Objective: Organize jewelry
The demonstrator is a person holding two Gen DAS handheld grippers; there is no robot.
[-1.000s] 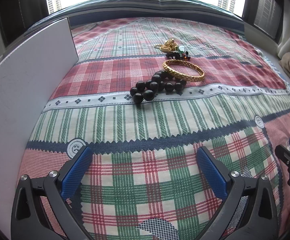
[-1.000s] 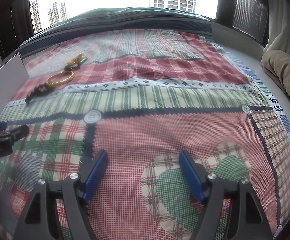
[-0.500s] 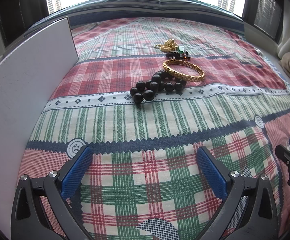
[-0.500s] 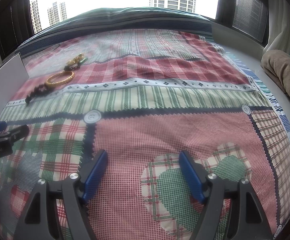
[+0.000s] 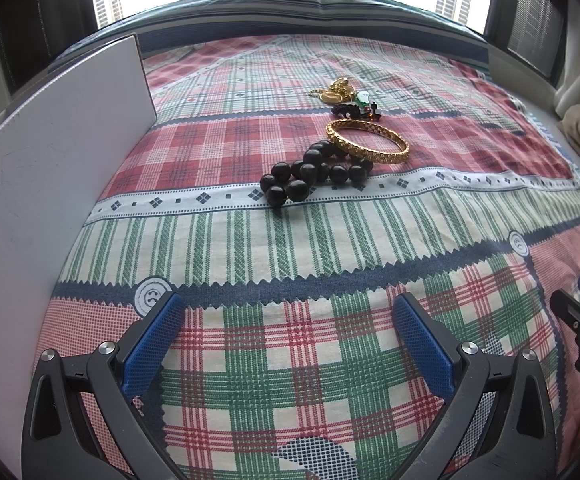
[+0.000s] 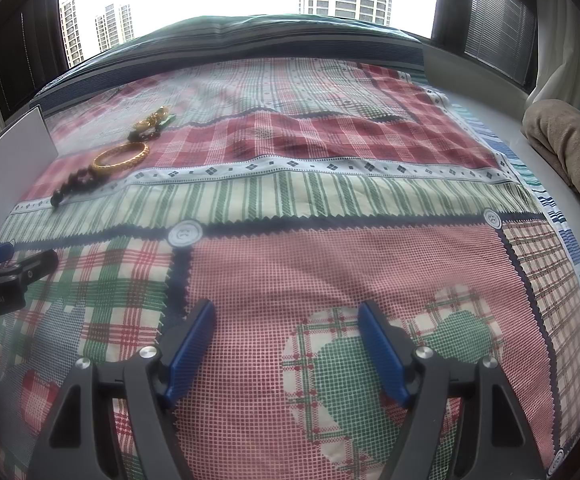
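A black bead bracelet point(image 5: 311, 174) point(image 6: 72, 186) lies on the plaid cloth point(image 5: 290, 248), touching a gold bangle point(image 5: 367, 140) point(image 6: 120, 156) just behind it. Farther back sits a small heap of gold chain and charms point(image 5: 347, 98) point(image 6: 152, 122). My left gripper point(image 5: 290, 312) is open, well short of the beads, nothing between its blue pads. My right gripper point(image 6: 286, 324) is open too, over bare cloth to the right of the jewelry. Each gripper's tip shows at the edge of the other's view.
A white board point(image 5: 50, 184) stands upright along the left side of the cloth. A beige folded fabric point(image 6: 565, 152) lies at the right edge. Behind the surface is a window with tower blocks outside.
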